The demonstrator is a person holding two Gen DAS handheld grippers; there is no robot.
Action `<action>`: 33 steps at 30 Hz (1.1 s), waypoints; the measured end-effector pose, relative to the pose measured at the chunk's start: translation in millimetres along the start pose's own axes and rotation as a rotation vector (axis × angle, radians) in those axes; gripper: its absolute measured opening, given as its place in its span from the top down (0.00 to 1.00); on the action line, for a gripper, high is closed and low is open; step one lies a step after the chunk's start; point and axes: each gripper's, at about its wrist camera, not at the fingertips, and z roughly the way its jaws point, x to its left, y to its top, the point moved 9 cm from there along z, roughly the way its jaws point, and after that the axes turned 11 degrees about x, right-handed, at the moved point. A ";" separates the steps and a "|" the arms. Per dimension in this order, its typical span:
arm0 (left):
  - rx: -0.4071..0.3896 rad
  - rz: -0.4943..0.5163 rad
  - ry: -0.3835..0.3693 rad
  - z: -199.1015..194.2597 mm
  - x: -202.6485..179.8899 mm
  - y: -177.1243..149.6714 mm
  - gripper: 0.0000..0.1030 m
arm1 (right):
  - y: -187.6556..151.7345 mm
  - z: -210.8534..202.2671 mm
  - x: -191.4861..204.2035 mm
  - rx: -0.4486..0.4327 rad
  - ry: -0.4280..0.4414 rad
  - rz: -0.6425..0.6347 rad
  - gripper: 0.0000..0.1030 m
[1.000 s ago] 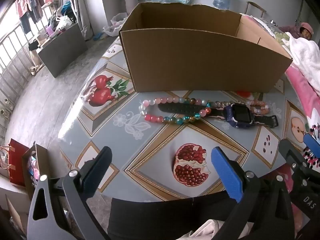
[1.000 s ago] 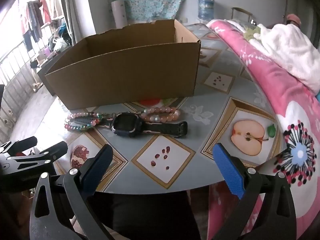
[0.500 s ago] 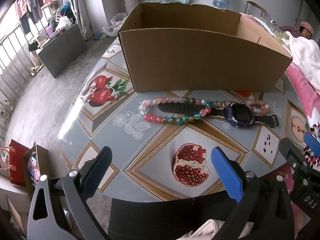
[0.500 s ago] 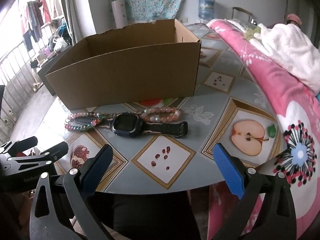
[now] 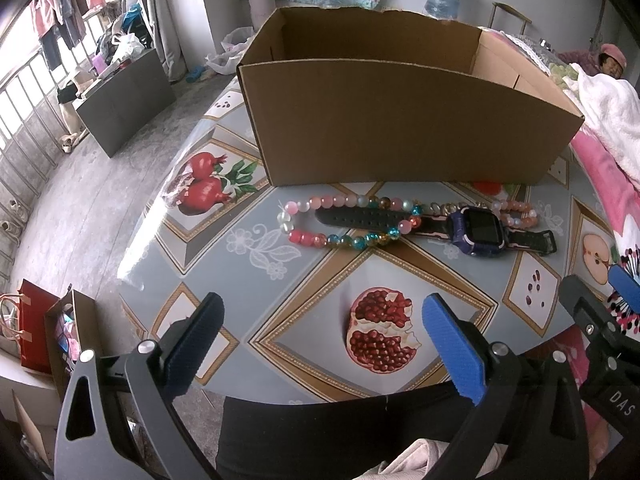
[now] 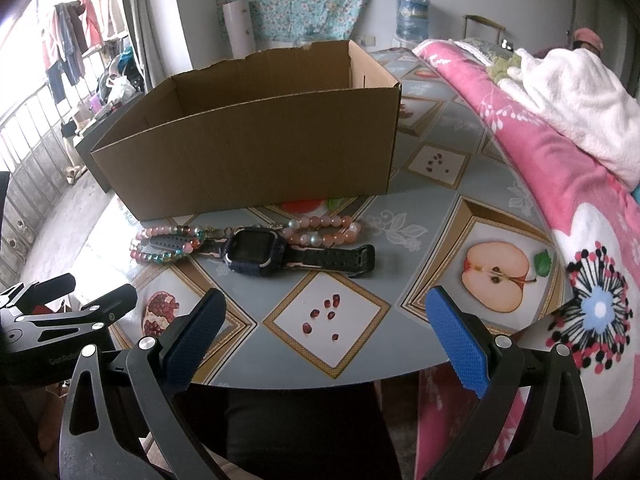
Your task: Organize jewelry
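An open cardboard box stands on the round table. In front of it lie a multicoloured bead bracelet, a dark blue smartwatch with a black strap, and a peach bead bracelet. My left gripper hovers open near the table's front edge, well short of the jewelry, with nothing between its fingers. My right gripper is also open and empty, at the front edge below the watch.
The table wears a fruit-patterned cloth. A pink flowered blanket and white fleece lie to the right. The floor drops off at left, with a grey cabinet and a red bag. A person's dark trousers fill the near bottom.
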 end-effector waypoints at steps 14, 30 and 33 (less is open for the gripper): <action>-0.001 -0.002 -0.001 -3.6 0.2 1.6 0.05 | -0.6 -0.9 -1.0 -0.003 -0.001 0.001 0.07; -0.007 -0.012 -0.011 -3.0 5.4 0.7 0.05 | -1.2 -3.4 0.3 -0.007 -0.014 0.006 0.07; -0.005 -0.018 -0.023 -0.9 8.2 0.7 0.05 | -1.6 -4.2 1.9 -0.012 -0.023 0.007 0.07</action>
